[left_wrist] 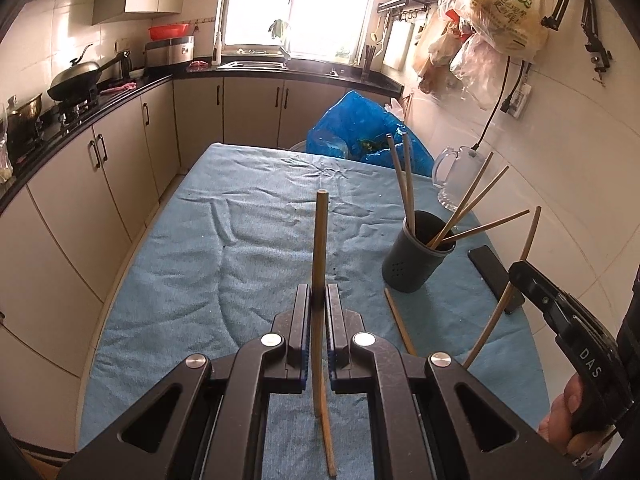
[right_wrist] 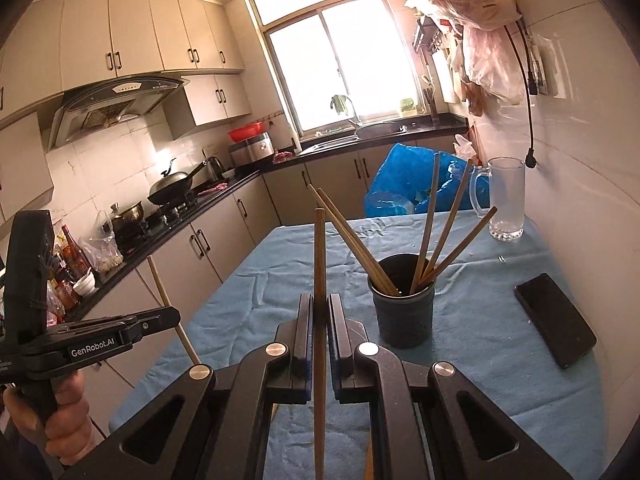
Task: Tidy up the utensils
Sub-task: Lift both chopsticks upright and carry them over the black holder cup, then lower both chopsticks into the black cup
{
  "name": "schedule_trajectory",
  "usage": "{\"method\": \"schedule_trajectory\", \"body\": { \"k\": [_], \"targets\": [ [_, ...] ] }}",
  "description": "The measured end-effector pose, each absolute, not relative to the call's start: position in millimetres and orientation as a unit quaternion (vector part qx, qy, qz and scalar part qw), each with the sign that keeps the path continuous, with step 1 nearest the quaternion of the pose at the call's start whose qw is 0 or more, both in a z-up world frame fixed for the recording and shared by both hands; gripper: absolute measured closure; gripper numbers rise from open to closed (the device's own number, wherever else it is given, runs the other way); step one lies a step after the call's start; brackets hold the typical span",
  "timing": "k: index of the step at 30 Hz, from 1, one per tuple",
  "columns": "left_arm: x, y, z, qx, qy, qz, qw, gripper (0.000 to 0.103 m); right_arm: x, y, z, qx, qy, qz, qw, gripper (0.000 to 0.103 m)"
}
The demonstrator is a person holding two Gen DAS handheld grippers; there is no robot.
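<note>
Nearest the lens in the left wrist view, the left gripper is clamped on a single wooden chopstick that stands upright in the lower centre of the frame, its tip rising above the fingers and its lower end running down past them. The right gripper likewise pinches its own chopstick, upright at centre frame; from the left wrist view that stick leans at the right edge. A loose chopstick lies flat on the blue cloth, just right of the left gripper and near the foot of the dark utensil holder. The holder sits right of centre and carries several chopsticks splayed outward: two leaning to the upper left, three to the upper right in the right wrist view. A black phone lies flat at the right, apart from the holder. A clear glass mug stands in the upper right, with a blue plastic bag to its left beyond the table's far edge.
</note>
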State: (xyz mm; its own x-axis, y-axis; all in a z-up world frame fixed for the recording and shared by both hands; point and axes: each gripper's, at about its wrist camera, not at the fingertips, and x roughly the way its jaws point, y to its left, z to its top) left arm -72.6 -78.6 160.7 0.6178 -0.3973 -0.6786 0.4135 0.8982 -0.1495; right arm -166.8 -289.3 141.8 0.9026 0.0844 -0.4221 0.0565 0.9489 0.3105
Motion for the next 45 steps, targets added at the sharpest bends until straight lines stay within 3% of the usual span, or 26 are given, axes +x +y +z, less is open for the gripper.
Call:
{"method": "schedule_trajectory", "body": {
  "k": [26,45],
  "targets": [
    [-71.9,-98.9,173.0,0.026,0.370,-0.245,0.896,0.097,-174.7,-301.2,155.3,0.168,0.204,-0.006,0.964,0.096],
    [-63.7,-142.7,222.2,0.031,0.338,-0.288,0.896,0.097,-171.8,-337.8,214.8,0.180,0.133,-0.049,0.973,0.095]
  ]
}}
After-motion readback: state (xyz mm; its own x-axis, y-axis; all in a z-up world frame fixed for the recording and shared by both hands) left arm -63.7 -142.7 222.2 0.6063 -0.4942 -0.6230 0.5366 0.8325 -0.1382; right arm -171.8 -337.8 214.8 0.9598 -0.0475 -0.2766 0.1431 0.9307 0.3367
